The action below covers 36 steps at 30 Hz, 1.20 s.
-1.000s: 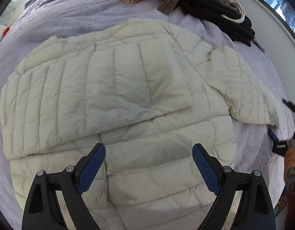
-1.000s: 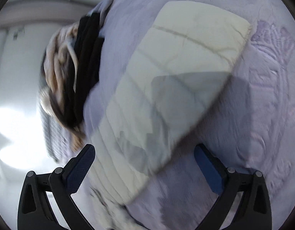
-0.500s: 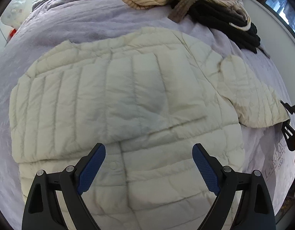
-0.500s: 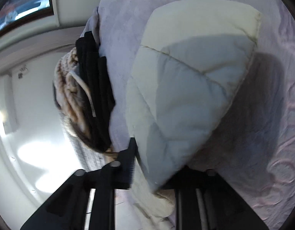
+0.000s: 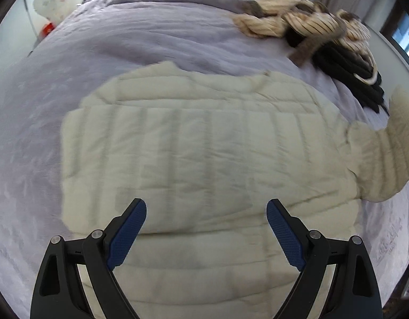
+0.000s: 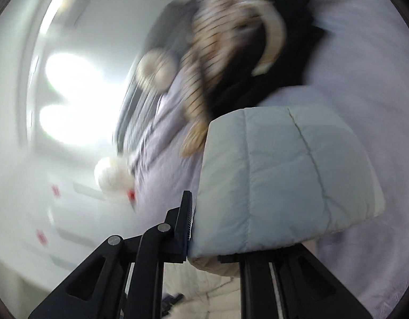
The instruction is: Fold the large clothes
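Note:
A cream quilted puffer jacket [image 5: 199, 154] lies spread on the lilac bedcover [image 5: 140, 34]. One sleeve is folded across its body. The other sleeve [image 5: 385, 154] rises off the bed at the right edge of the left wrist view. My left gripper [image 5: 205, 228] hovers open above the jacket's lower half, nothing between its blue pads [image 5: 127, 235]. In the right wrist view my right gripper [image 6: 204, 236] is shut on the cuff end of that sleeve [image 6: 284, 180], which fills the space ahead of the fingers; the far finger is hidden behind the fabric.
A heap of striped beige and black clothes [image 5: 329, 42] lies at the bed's far right corner, also blurred in the right wrist view as the clothes pile [image 6: 231, 53]. A white bag [image 5: 53, 0] stands beyond the bed's left side. A wall runs along the right.
My right gripper closed on the sleeve cuff and lifted it off the bed while rolling. The left gripper drew back along the jacket, still open.

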Each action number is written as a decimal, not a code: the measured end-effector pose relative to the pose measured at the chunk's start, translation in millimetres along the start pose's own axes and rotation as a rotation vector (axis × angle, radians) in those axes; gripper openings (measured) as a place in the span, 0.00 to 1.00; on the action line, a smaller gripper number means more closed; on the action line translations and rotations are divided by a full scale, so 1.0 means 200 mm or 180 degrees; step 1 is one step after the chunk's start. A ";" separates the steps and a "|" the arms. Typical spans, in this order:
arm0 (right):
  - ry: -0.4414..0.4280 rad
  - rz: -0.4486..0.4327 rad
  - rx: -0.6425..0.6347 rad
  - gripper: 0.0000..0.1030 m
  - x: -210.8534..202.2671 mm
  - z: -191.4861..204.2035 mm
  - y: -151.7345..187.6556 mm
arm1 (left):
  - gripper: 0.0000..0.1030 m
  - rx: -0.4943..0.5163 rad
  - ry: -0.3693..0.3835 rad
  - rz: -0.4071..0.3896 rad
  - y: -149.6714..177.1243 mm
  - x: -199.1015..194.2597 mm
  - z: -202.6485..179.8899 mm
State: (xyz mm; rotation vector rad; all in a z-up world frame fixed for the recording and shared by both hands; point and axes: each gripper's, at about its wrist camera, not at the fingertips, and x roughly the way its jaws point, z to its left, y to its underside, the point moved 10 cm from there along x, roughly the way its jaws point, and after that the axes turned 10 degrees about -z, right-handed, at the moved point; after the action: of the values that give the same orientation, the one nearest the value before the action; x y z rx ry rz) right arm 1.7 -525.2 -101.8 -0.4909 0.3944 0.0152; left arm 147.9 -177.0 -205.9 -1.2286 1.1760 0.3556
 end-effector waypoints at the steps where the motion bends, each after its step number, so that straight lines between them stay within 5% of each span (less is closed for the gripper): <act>1: 0.0000 0.0082 -0.0196 0.16 0.04 0.08 0.06 | 0.90 -0.0018 -0.0025 -0.0015 -0.01 0.00 0.04; 7: 0.0034 0.0756 -0.1062 0.16 0.46 0.43 0.62 | 0.90 -0.0200 -0.0211 -0.0050 0.02 -0.03 0.33; 13: 0.0262 0.1266 -0.1395 0.16 0.72 0.41 1.10 | 0.90 -0.0327 -0.0373 -0.0059 0.07 -0.05 0.58; 19: 0.0579 0.1480 -0.1385 0.17 0.78 0.26 1.23 | 0.90 -0.0402 -0.0392 -0.0012 0.11 0.00 0.65; 20: 0.0622 0.1501 -0.1392 0.20 0.78 0.24 1.24 | 0.90 -0.0407 -0.0375 -0.0015 0.11 0.01 0.64; 21: 0.0649 0.1500 -0.1391 0.34 0.77 0.23 1.25 | 0.90 -0.0414 -0.0347 -0.0026 0.10 0.01 0.63; 22: 0.0646 0.1486 -0.1379 0.64 0.77 0.23 1.24 | 0.90 -0.0411 -0.0319 -0.0040 0.10 0.01 0.61; 23: 0.0637 0.1463 -0.1371 0.76 0.77 0.25 1.23 | 0.90 -0.0402 -0.0296 -0.0047 0.10 0.01 0.60; 30: 0.0737 0.1070 -0.1025 0.81 0.62 0.29 1.08 | 0.90 -0.0397 -0.0182 -0.0044 0.07 0.01 0.57; 32: 0.0830 0.0923 -0.0794 0.79 0.58 0.24 1.01 | 0.90 -0.0437 -0.0105 -0.0041 0.07 0.01 0.56; 33: 0.0853 0.0865 -0.0662 0.59 0.58 0.21 0.98 | 0.90 -0.0489 0.0002 -0.0042 0.06 0.00 0.56; 34: 0.0871 0.0827 -0.0473 0.15 0.60 0.17 0.95 | 0.90 -0.0529 0.0069 -0.0043 0.05 0.00 0.56; 35: 0.0870 0.0817 -0.0371 0.04 0.62 0.15 0.94 | 0.90 -0.0591 0.0156 -0.0062 0.04 -0.01 0.56; 36: 0.0863 0.0785 -0.0349 0.04 0.64 0.14 0.92 | 0.90 -0.0635 0.0213 -0.0086 0.03 -0.01 0.57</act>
State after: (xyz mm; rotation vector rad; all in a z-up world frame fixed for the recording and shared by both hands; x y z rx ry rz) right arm 109.6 -359.5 -210.7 -0.5518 0.7214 0.2113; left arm 199.6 -75.3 -220.0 -1.4376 1.2016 0.4220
